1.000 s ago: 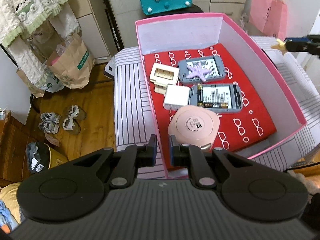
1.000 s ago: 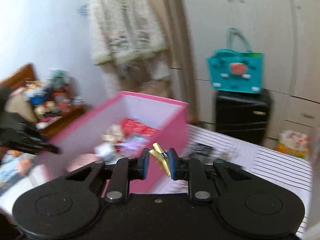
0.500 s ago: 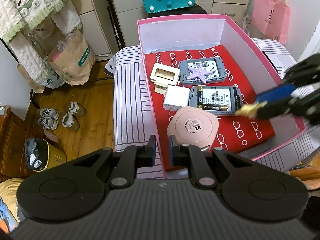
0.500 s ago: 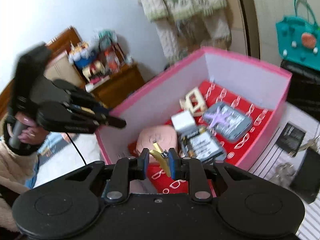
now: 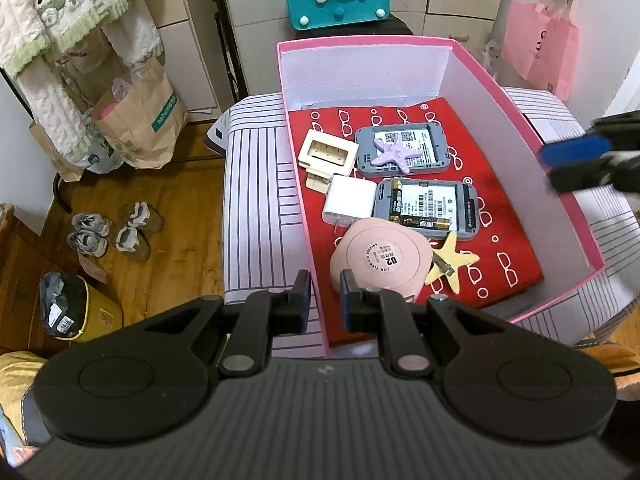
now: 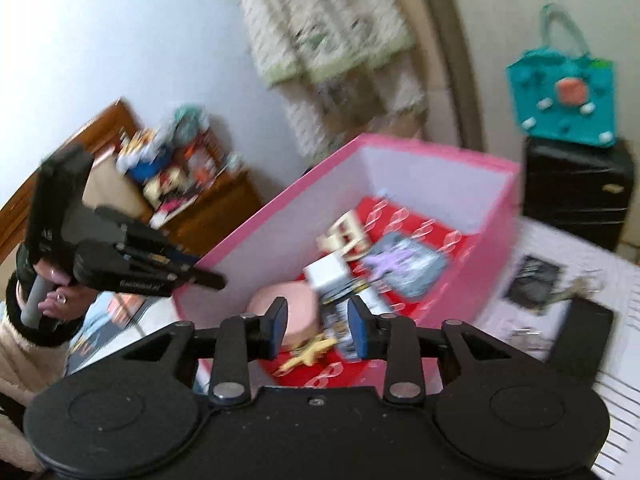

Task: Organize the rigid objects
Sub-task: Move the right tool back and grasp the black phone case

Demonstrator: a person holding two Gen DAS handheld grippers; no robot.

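The yellow starfish (image 5: 454,261) now lies on the red lining of the pink box (image 5: 520,118), near the box's front edge, touching the round pink case (image 5: 380,258) and just below the nearer grey device (image 5: 426,208); half a second ago it was pinched in the right gripper (image 6: 318,326), whose jaws have just been opening and now stand apart with nothing between them; that piece looks delivered. Further in lie a white adapter (image 5: 348,200), a cream wooden piece (image 5: 328,154), and a purple starfish (image 5: 394,152) on the farther grey device (image 5: 402,151) toward the back wall. The right gripper appears above the box's right wall in the left view. The left gripper (image 5: 323,300) straddles the box's left wall at the front corner, its jaws narrow, apparently clamping that wall to steady it; the right hand is probably free to fetch the next object.
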